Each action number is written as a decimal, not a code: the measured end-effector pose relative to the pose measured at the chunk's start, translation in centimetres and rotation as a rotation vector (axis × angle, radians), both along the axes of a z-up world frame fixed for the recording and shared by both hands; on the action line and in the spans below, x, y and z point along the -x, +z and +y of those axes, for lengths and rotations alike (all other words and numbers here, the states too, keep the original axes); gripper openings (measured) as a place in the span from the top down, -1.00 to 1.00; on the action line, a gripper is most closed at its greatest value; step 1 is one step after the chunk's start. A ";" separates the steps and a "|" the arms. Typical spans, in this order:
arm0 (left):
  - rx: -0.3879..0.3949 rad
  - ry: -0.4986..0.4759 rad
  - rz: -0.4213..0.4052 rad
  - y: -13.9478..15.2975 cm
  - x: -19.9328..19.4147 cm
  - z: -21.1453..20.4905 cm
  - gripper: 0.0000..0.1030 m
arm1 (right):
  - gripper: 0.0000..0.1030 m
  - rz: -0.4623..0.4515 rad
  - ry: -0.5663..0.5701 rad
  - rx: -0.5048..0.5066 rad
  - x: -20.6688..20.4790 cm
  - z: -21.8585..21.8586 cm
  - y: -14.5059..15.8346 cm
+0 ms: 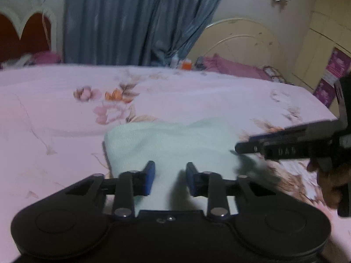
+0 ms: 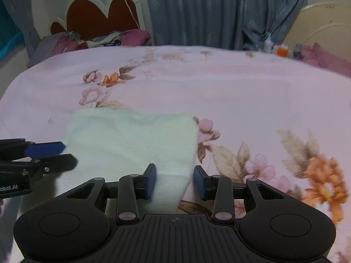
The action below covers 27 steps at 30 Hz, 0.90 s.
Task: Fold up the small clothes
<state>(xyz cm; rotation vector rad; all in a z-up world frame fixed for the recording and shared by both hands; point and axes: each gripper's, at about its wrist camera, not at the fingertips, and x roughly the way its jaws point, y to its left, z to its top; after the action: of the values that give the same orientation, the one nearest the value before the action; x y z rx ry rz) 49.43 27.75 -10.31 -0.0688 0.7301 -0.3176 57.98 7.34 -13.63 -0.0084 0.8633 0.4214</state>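
A pale mint-green cloth (image 1: pixel 175 144) lies folded on the pink floral bedsheet (image 1: pixel 65 114); it also shows in the right wrist view (image 2: pixel 131 144). My left gripper (image 1: pixel 170 178) is open, its blue pads above the cloth's near part, nothing between them. My right gripper (image 2: pixel 174 180) is open over the cloth's near right corner, empty. The right gripper also shows from the side in the left wrist view (image 1: pixel 243 145), at the cloth's right edge. The left gripper shows at the left in the right wrist view (image 2: pixel 65 153), at the cloth's left edge.
The bed (image 2: pixel 219 87) fills both views. Small bottles (image 2: pixel 276 48) and a magenta pillow (image 1: pixel 230 66) lie at its far side. Grey-blue curtains (image 1: pixel 131 22), a cream headboard (image 1: pixel 241 39) and a pile of clothes (image 2: pixel 98 39) stand behind.
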 end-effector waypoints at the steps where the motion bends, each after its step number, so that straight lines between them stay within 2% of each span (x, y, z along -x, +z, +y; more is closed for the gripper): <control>1: 0.003 -0.009 -0.019 0.4 1.1 0.0 0.51 | 0.27 -0.023 0.013 -0.017 1.1 -0.1 0.9; 4: 0.017 -0.037 -0.021 0.5 3.7 0.0 0.51 | 0.27 -0.060 0.122 -0.041 4.9 0.5 2.5; 7: 0.005 -0.046 0.023 -1.0 4.3 -0.9 0.54 | 0.27 -0.030 0.187 0.022 6.9 1.6 1.0; 9: 0.013 -0.046 0.023 -1.5 4.5 -1.4 0.54 | 0.27 -0.024 0.152 0.118 6.9 1.9 -0.8; 12: 0.024 -0.048 0.018 -1.0 5.2 -1.9 0.54 | 0.27 0.017 0.098 0.063 6.7 0.8 -0.9; 14: 0.035 -0.058 0.018 -0.8 6.5 -2.1 0.54 | 0.27 -0.014 0.095 0.081 7.7 0.5 0.1; 17: 0.045 -0.058 0.027 -1.1 9.1 -2.5 0.54 | 0.27 -0.037 0.116 0.048 10.2 0.0 1.6; 20: 0.060 -0.030 0.035 -1.6 11.8 -2.5 0.54 | 0.27 -0.034 0.166 0.040 13.1 0.2 1.8; 23: 0.076 0.014 0.051 -2.3 13.7 -2.5 0.54 | 0.27 -0.009 0.200 0.057 15.1 0.5 0.4; 25: 0.086 0.038 0.063 -2.7 14.5 -2.6 0.54 | 0.28 0.006 0.171 0.135 15.8 0.5 -1.1; 27: 0.069 0.058 0.059 -2.6 15.1 -2.9 0.54 | 0.28 0.008 0.129 0.139 15.9 -0.2 -1.9</control>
<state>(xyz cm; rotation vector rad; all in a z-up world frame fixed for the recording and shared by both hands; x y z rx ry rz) 34.37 24.87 -12.96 -0.1649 0.7744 -0.2864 42.04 7.16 -15.58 -0.1915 0.9020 0.4815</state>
